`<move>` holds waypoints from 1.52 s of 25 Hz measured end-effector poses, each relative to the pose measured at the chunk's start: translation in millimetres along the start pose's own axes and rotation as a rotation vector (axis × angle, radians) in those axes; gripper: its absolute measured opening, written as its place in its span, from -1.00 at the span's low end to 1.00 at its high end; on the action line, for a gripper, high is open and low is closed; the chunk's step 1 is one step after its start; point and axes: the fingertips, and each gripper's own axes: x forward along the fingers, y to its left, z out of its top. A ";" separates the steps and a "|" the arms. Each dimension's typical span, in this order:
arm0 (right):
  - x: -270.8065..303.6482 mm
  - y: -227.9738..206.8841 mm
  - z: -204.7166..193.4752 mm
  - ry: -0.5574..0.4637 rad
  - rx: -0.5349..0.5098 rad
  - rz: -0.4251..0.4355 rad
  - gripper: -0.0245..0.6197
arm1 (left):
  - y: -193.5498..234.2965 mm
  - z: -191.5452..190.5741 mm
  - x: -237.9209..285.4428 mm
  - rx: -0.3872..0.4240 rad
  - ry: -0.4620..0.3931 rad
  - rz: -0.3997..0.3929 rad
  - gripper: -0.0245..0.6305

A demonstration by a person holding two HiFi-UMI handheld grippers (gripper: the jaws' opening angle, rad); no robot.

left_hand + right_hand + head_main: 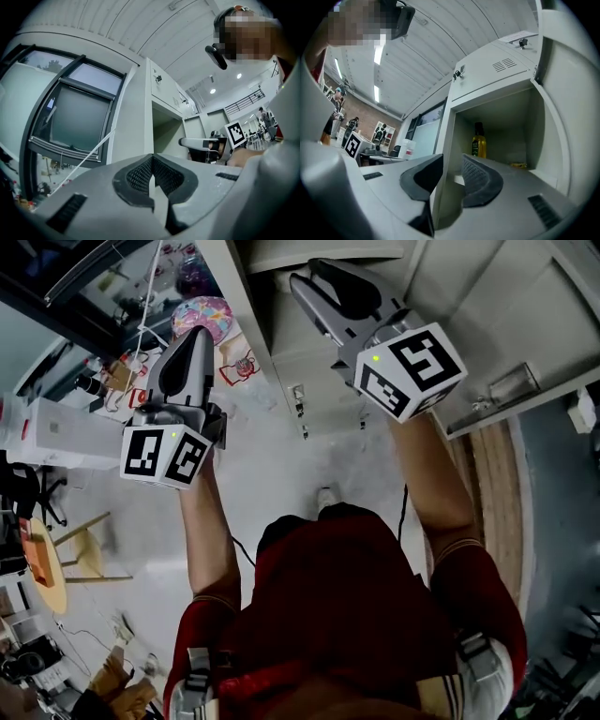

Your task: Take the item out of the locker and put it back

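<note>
An open grey locker compartment [506, 117] holds a yellow bottle [478, 140] with a dark cap, upright near the back. A small yellow thing [518, 164] lies on the compartment floor. My right gripper [452, 164] is held up in front of the opening, well short of the bottle, jaws open with nothing between them. In the head view my right gripper [319, 282] points at the locker [309, 343]. My left gripper [195, 348] is raised to the left, beside the locker. Its jaws [152, 164] are shut with nothing in them. The left gripper view shows the right gripper [201, 143] before the compartment.
The locker door [565, 93] stands swung out on the right. Closed lockers [501, 65] sit above. A large window [70, 117] is left of the lockers. A cluttered desk [122, 371], a white box [56, 432] and a wooden stool [80, 554] lie to the left.
</note>
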 end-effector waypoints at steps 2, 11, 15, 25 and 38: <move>6.9 -7.9 -0.1 0.007 -0.001 0.000 -0.58 | 1.7 -2.4 5.0 0.004 0.005 0.005 -0.91; 48.3 -33.6 7.7 0.064 -0.005 -0.010 -0.39 | 19.7 2.9 21.1 0.016 0.007 -0.019 -0.91; 64.3 -42.9 11.1 0.083 0.002 -0.021 -0.34 | 29.9 4.4 25.3 0.014 0.001 -0.033 -0.91; 108.2 -66.5 6.9 0.158 -0.024 -0.042 -0.25 | 48.1 10.2 28.2 0.019 -0.002 -0.057 -0.91; 147.3 -88.8 0.8 0.225 -0.047 -0.046 -0.18 | 71.2 17.2 34.2 0.031 -0.011 -0.064 -0.91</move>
